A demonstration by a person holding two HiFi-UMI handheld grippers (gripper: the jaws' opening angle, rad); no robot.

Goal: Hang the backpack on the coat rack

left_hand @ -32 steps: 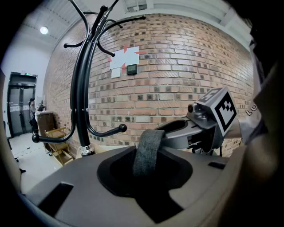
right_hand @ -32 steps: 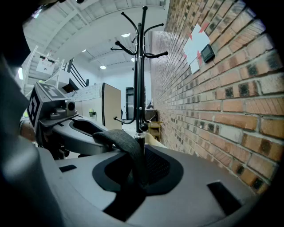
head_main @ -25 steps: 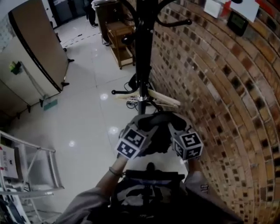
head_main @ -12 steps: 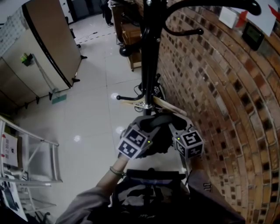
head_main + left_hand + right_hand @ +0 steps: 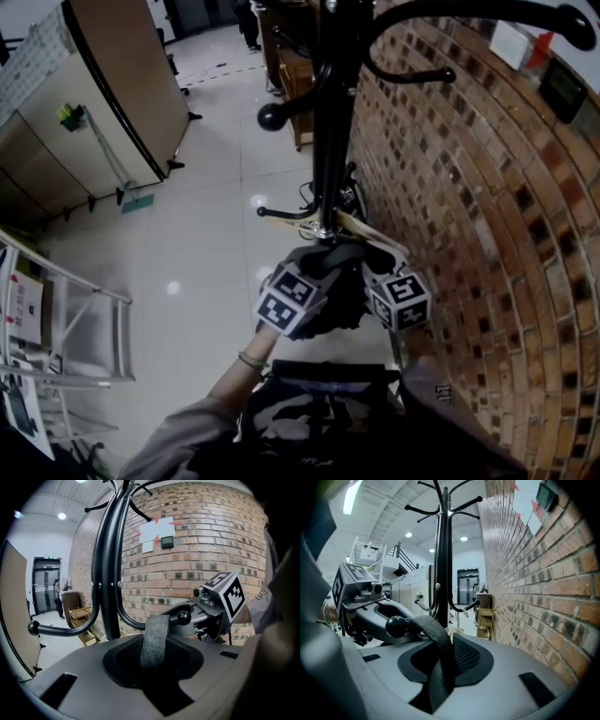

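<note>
Backpack hangs closest, dark and low against the person's body, its grey webbing carry strap pulled up ahead of it. Both forearms reach forward and upward side by side, the left wrist wearing a thin band. The left gripper has its jaws clamped on the strap, which rises straight out from between them. The right gripper, just beside it, is likewise closed on the same strap, the webbing bending over its jaw opening. Each gripper sees the other's marker cube close by.

Just past the jaws, the strap's loop meets the ball tip of a low curved hook on the black coat rack; the webbing lies against the ball, and whether it is fully over it cannot be told. The rack's pole stands directly ahead, with more ball-ended hooks branching above.

A pale wooden hanger lies at the rack's foot. To the right the brick wall runs close alongside, carrying a small dark device and paper sheets. To the left are glossy floor tiles, a metal ladder frame and a beige partition. Farther back stands a small wooden shelf unit.
</note>
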